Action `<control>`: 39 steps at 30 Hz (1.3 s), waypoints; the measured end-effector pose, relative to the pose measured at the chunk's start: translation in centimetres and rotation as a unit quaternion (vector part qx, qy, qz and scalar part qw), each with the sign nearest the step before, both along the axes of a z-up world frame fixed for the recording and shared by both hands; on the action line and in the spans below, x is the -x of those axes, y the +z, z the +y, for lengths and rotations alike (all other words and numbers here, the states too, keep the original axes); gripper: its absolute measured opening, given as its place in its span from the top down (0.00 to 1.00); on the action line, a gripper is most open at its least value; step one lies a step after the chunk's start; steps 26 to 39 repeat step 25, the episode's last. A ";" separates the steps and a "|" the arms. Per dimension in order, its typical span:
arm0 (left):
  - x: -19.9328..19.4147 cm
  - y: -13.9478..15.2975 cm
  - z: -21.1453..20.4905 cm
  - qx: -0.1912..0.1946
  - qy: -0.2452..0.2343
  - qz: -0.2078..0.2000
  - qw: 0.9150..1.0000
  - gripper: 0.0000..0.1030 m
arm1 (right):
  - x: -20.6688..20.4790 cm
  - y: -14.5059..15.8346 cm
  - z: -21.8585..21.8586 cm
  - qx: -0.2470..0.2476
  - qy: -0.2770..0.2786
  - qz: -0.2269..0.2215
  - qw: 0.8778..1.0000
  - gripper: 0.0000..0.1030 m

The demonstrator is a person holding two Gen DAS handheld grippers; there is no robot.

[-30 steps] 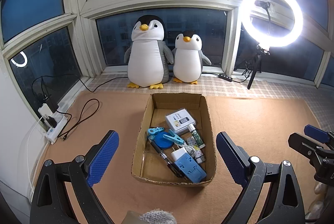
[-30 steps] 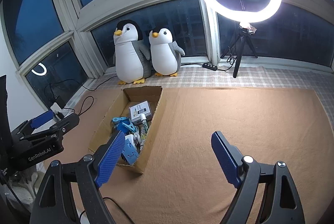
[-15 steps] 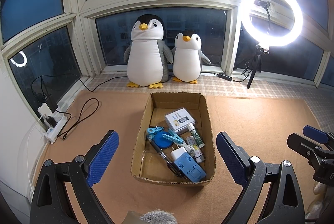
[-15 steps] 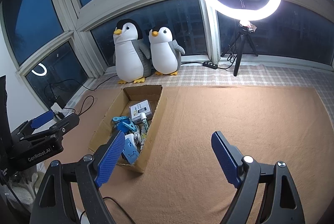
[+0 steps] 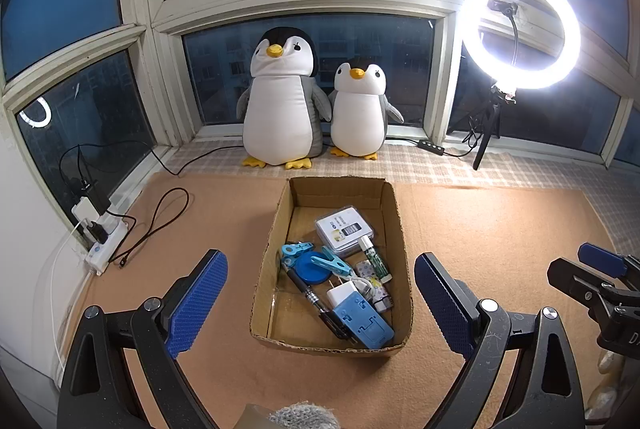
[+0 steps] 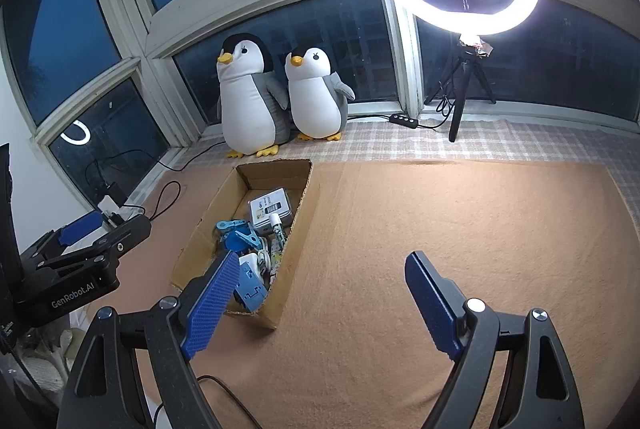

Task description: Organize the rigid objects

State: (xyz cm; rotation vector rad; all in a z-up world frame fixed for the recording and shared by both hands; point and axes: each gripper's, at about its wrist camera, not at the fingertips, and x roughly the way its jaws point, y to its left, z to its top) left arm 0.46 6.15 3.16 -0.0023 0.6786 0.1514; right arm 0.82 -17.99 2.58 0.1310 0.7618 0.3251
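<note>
An open cardboard box sits on the brown mat, also in the right wrist view. Inside lie a white case, blue clips, a blue round lid, a black pen, a green tube, a white charger and a blue flat holder. My left gripper is open and empty, hovering just in front of the box. My right gripper is open and empty over bare mat to the box's right.
Two plush penguins stand on the sill behind the box. A ring light on a tripod stands at the back right. A power strip with cables lies at the left edge. The mat stretches right of the box.
</note>
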 end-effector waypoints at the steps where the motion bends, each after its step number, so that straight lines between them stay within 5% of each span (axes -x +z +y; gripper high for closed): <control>1: 0.0 0.0 0.0 0.000 0.000 0.000 1.000 0.06 | 0.0 0.0 0.0 0.000 0.000 0.000 1.000 0.21; 39: -0.3 -0.4 0.2 0.002 0.001 0.006 1.000 0.06 | -0.1 -0.6 -0.1 -0.003 -0.001 0.009 1.000 0.20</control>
